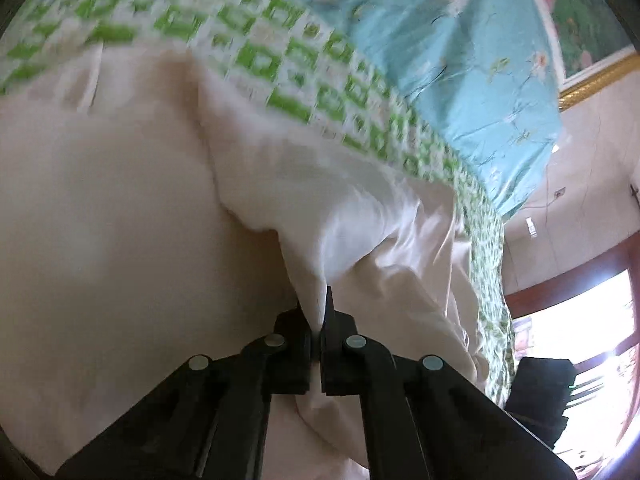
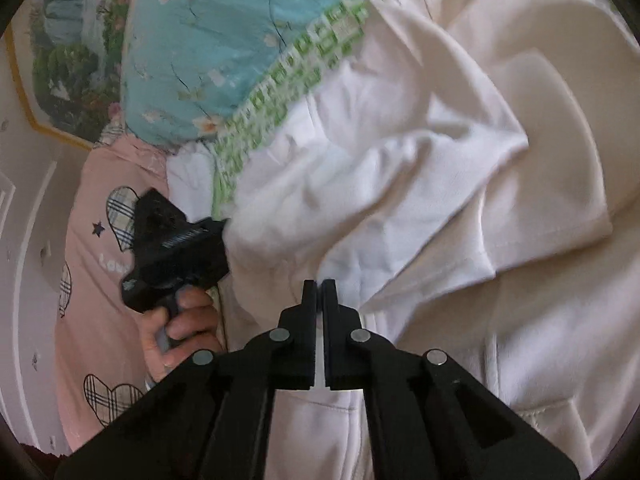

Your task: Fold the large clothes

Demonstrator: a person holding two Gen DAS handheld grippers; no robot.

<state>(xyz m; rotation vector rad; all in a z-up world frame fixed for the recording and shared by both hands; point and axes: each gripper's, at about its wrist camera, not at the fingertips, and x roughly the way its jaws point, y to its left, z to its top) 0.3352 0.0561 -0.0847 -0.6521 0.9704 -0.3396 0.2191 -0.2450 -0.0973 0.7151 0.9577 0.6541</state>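
A large white garment (image 1: 120, 208) lies spread on a bed. My left gripper (image 1: 318, 312) is shut on a pinched fold of it, and cloth rises in a taut peak from the fingertips. In the right wrist view the same white garment (image 2: 400, 168) lies rumpled, with a folded sleeve across the middle. My right gripper (image 2: 319, 286) is shut with its tips against a fold of the garment; I cannot tell if cloth sits between the fingers. The left gripper's black body (image 2: 176, 248) shows at the garment's left edge, held by a hand (image 2: 180, 328).
A green-and-white patterned sheet (image 1: 256, 52) covers the bed, with a turquoise floral quilt (image 1: 460, 60) beyond. A framed picture (image 1: 580, 20) hangs on the wall. A window (image 1: 580, 340) is at right. The person wears a pink top (image 2: 96, 280).
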